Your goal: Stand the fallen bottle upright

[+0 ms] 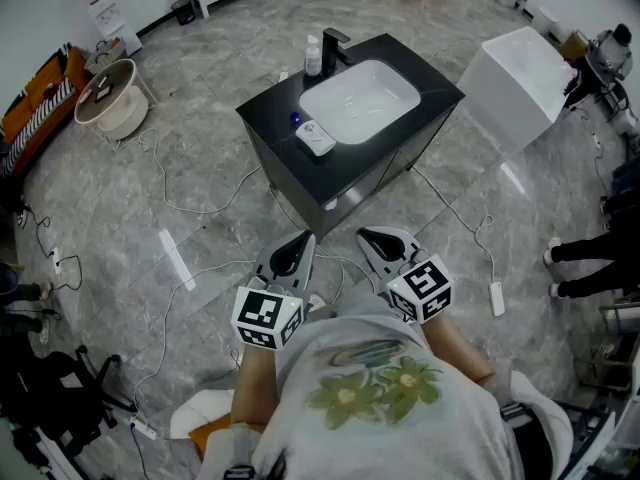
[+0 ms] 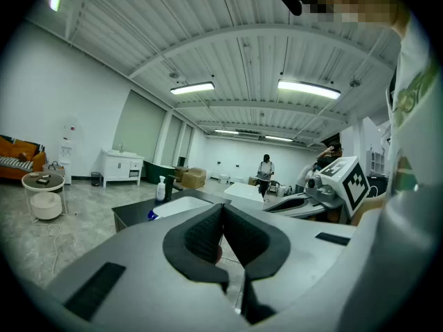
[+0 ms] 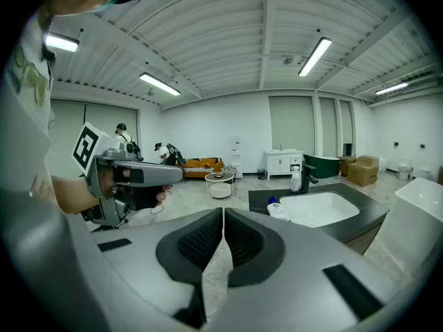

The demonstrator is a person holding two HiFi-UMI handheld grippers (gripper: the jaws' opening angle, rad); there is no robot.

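Observation:
A white bottle with a blue cap (image 1: 315, 136) lies on its side on the black vanity top (image 1: 270, 113), at the front left of the white basin (image 1: 360, 98). It also shows in the right gripper view as the fallen bottle (image 3: 280, 210). My left gripper (image 1: 291, 256) and right gripper (image 1: 384, 244) hang side by side over the floor, well short of the vanity. In the left gripper view my left gripper (image 2: 222, 213) is shut with nothing between its pads. The right gripper (image 3: 223, 217) is likewise shut and empty.
A pump bottle (image 1: 313, 56) stands upright beside the black faucet (image 1: 336, 44). A white tub (image 1: 520, 83) sits right of the vanity. Cables (image 1: 200, 208) trail over the floor. A round side table (image 1: 105, 93) stands far left; a person's legs (image 1: 585, 253) show at the right edge.

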